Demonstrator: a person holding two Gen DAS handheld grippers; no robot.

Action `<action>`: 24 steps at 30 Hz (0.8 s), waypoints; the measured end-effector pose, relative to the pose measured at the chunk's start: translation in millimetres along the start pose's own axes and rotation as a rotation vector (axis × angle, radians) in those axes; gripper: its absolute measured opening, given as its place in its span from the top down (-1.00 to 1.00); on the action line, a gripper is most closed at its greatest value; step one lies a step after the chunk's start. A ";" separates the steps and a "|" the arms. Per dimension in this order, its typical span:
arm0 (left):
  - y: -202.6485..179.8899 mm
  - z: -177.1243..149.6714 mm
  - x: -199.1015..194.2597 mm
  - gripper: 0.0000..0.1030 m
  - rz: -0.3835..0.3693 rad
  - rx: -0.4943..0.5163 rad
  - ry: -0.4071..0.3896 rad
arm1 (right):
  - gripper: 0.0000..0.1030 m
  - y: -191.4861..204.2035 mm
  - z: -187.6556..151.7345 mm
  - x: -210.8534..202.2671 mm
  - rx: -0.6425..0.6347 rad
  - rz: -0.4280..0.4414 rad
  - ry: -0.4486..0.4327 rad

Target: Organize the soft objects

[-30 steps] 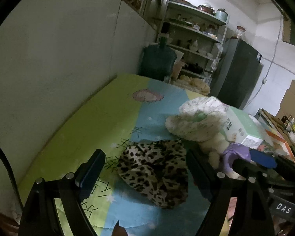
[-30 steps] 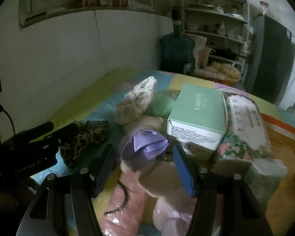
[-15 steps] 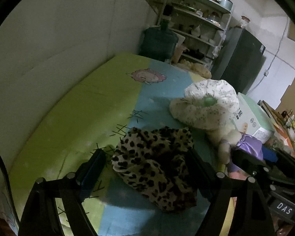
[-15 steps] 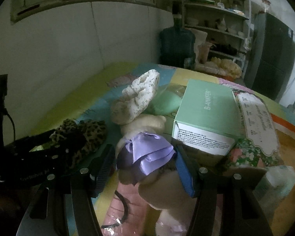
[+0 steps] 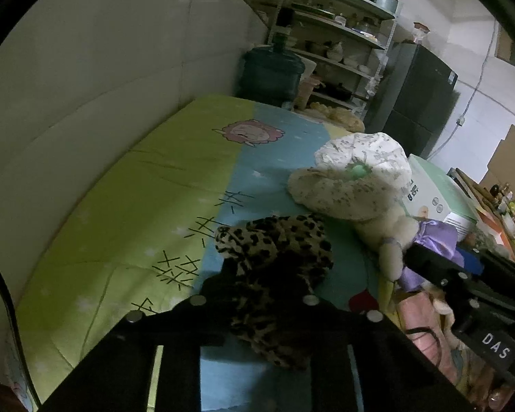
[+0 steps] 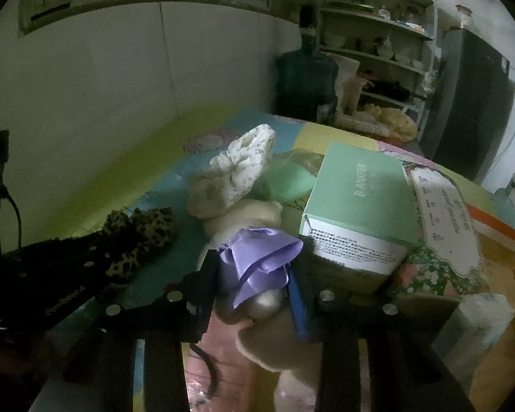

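Both grasps are just closing: the left hand-held gripper (image 5: 254, 295) is pinching the leopard-print cloth (image 5: 278, 250) and the right hand-held gripper (image 6: 254, 295) is clamping the plush toy (image 6: 271, 302) at its purple bow (image 6: 261, 257), beside the green box (image 6: 357, 202); lifting both clear likely comes next.

My left wrist camera is looking steeply down, close over the crumpled leopard-print cloth (image 5: 274, 257). My right one is facing likewise over the shiny purple satin bow (image 6: 261, 257). Both are sharing the cloth, bow and mint-green cardboard box (image 6: 357, 195).

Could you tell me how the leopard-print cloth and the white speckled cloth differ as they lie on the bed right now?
The leopard-print cloth is dark and spotted; the white speckled cloth is pale with fine specks. The leopard-print cloth is pinched in the left gripper, whose jaws have just closed on it; the white speckled cloth lies free, with no gripper on it. The leopard-print cloth lies apart; the white speckled cloth rests against a cream plush toy. Both are soft and crumpled.
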State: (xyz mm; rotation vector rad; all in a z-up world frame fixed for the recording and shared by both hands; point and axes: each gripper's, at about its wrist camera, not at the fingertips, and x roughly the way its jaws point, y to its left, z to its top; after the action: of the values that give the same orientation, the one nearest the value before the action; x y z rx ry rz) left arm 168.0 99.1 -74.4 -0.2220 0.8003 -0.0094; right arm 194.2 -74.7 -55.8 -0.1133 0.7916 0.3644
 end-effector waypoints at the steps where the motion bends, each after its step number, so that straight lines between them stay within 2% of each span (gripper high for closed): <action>1: -0.4 0.2 0.3 0.66 -0.001 0.001 0.000 | 0.27 1.2 -0.4 -3.2 0.000 0.000 -0.005; 14: -3.2 1.8 -9.7 0.80 -0.026 -0.014 -0.031 | 0.28 -2.0 -3.6 -41.0 0.000 0.000 -0.068; 24: -13.5 4.7 -30.7 0.82 -0.054 -0.007 -0.087 | 0.28 -4.5 -11.7 -73.7 0.022 -0.004 -0.119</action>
State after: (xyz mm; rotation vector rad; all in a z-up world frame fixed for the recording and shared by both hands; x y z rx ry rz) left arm 150.9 89.7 -46.7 -0.2490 0.7081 -0.0474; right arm 140.5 -102.1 -11.6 -0.0717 0.6777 0.3547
